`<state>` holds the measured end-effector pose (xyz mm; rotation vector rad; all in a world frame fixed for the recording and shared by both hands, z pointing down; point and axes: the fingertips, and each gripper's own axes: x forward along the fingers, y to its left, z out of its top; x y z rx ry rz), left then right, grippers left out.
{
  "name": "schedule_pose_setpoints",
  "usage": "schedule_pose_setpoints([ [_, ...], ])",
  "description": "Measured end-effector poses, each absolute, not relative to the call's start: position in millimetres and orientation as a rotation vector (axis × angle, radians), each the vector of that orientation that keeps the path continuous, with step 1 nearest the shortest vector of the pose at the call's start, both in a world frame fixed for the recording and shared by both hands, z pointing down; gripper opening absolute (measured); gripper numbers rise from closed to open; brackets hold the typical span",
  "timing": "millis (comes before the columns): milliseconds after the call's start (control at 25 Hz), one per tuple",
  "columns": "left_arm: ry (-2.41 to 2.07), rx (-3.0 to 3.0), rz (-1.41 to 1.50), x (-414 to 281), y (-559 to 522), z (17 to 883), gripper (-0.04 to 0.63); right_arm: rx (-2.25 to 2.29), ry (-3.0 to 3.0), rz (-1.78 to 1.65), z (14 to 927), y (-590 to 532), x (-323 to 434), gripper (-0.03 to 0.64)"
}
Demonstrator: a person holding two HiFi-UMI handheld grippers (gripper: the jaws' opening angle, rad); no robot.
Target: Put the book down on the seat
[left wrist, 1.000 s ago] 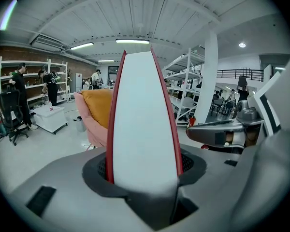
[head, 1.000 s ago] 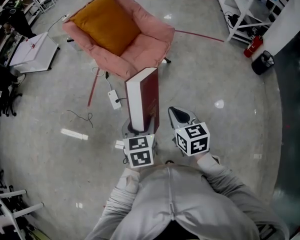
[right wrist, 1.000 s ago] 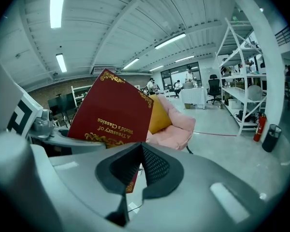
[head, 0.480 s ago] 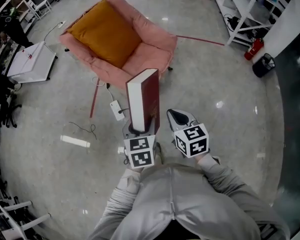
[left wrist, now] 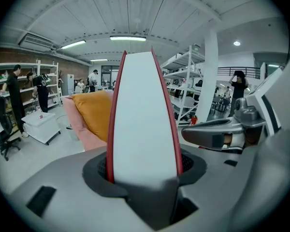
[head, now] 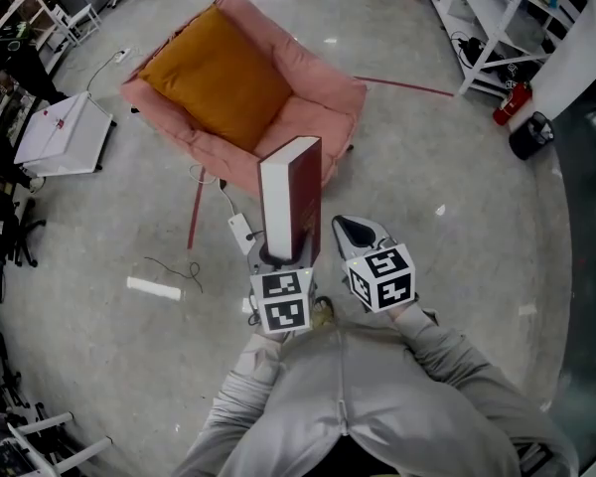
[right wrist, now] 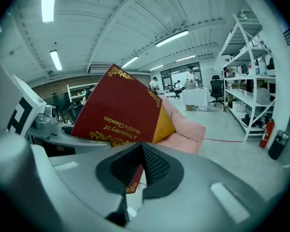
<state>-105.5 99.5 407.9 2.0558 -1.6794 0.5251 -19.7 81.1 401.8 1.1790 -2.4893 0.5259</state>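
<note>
A thick red book [head: 290,197] with white page edges stands upright in my left gripper [head: 278,256], which is shut on its lower end. In the left gripper view the page edge [left wrist: 142,120] fills the middle, both pads pressed on its covers. My right gripper [head: 356,232] hovers just right of the book, shut with nothing held; its view shows the book's red cover [right wrist: 118,110] to the left of its tips [right wrist: 141,146]. The pink armchair [head: 318,92] with an orange cushion [head: 214,73] stands on the floor beyond the book.
A white power strip [head: 240,232] with a cable and a red tape line [head: 192,212] lie on the floor between me and the chair. A white box [head: 60,132] sits at the left. White shelving [head: 497,28], a fire extinguisher [head: 514,102] and a black bin [head: 531,135] stand at the right.
Both grippers and the book have moved forward toward the armchair, which now sits lower and nearer in the head view. The left gripper's hold on the book is unchanged.
</note>
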Motion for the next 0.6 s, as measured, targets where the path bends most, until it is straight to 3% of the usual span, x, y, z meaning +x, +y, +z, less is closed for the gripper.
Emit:
schedule_pose_setpoints([
  [600,-1.664,2.024,0.553,-128.4,63.0,422.4,0.256,1.168,-2.471,0.565,413.9,42.6,-38.9,0.0],
])
